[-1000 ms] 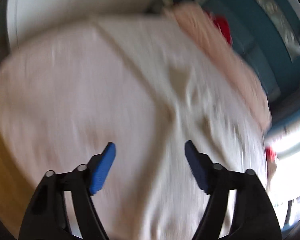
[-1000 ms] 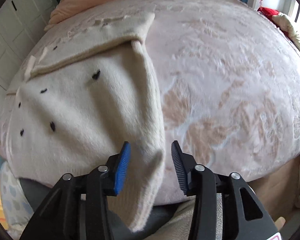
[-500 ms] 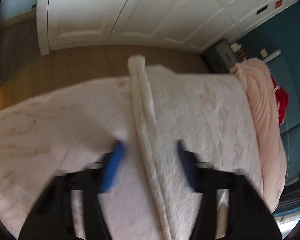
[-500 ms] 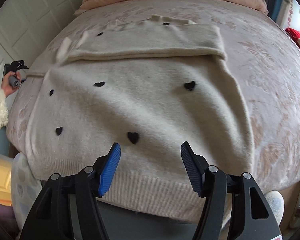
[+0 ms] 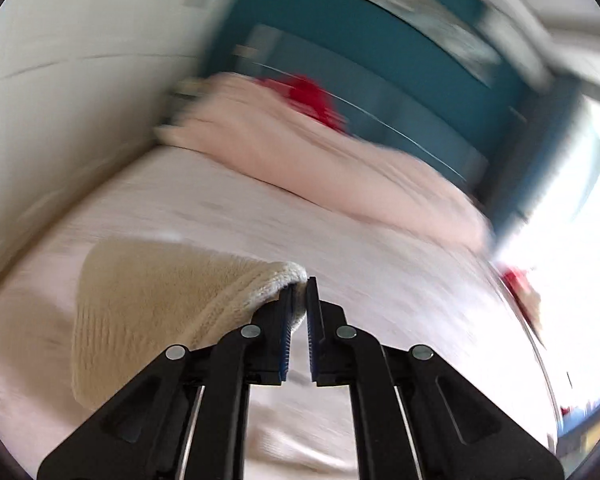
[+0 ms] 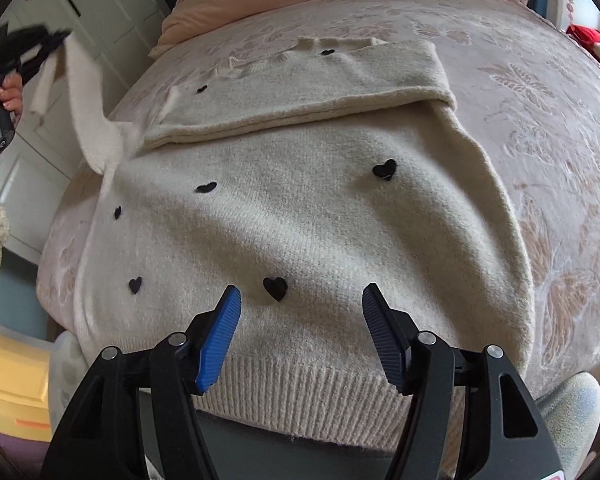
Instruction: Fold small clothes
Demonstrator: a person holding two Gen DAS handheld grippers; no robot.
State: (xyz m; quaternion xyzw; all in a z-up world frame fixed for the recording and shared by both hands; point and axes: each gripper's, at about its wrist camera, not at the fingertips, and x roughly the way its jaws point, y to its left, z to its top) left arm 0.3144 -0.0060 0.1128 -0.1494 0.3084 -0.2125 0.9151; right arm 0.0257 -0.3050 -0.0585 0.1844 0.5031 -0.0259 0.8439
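Sweater: your cream sweater [image 6: 300,220] lies flat on the bed [image 6: 540,100], one sleeve [image 6: 300,92] folded across at 12 o'clock.
Left gripper [image 5: 299,312]: clamped on the other sleeve's cuff [image 5: 260,292], lifted at 10 o'clock, likely to fold it across.
Right gripper [image 6: 300,332]: jaws apart, hovering over the hem [image 6: 300,392], holding nothing.
Containers: yellow bin [image 6: 8,380] at 8 o'clock, contents not visible.

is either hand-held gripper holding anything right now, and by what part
The left hand-held gripper is shut on the cream sweater, pinching the ribbed cuff end of its sleeve, lifted off the bed. The right hand-held gripper is open, holding nothing.
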